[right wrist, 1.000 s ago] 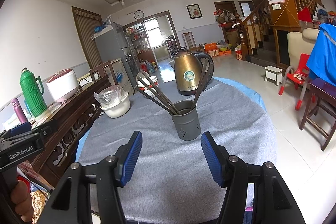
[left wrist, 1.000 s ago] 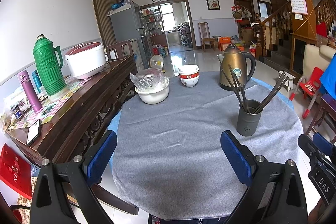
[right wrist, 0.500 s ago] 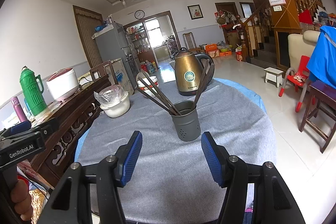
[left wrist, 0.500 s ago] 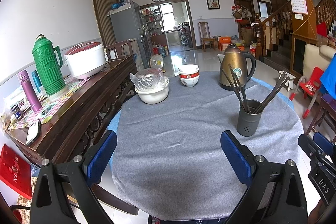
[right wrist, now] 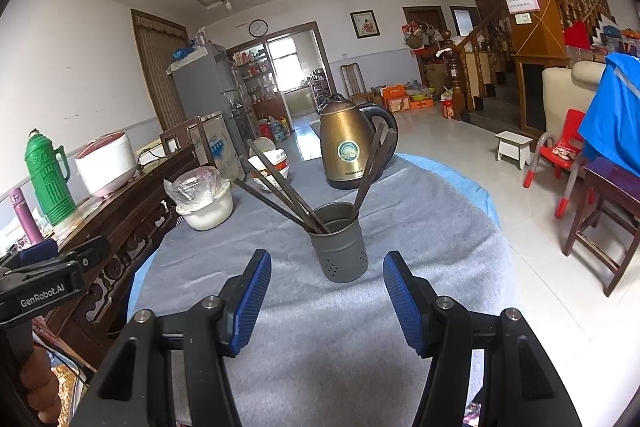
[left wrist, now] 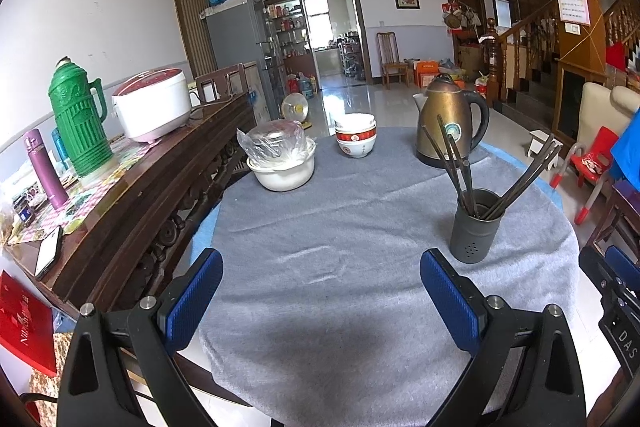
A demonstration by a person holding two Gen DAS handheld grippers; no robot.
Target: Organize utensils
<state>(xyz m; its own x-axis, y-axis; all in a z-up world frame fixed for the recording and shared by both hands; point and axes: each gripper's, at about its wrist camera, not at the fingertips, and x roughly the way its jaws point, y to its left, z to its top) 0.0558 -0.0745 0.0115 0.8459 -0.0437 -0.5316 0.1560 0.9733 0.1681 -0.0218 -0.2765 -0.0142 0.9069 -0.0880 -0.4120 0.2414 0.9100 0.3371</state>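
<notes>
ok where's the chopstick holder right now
The chopstick holder stands upright on the grey tablecloth, just ahead of the open right hand-held gripper in its view, with the brass kettle behind it.

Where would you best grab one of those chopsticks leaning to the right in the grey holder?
Probably its upper shaft, from above. The right-leaning chopsticks tilt away from the others, leaving free length above the grey holder rim. The right gripper, jaws open, sits nearest.

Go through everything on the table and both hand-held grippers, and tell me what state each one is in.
Left hand-held gripper: open, empty.
Right hand-held gripper: open, empty.
Utensil holder: upright, chopsticks splayed inside.
Kettle: upright, lid shut.
White pot: covered with plastic.
Bowls: stacked.
</notes>
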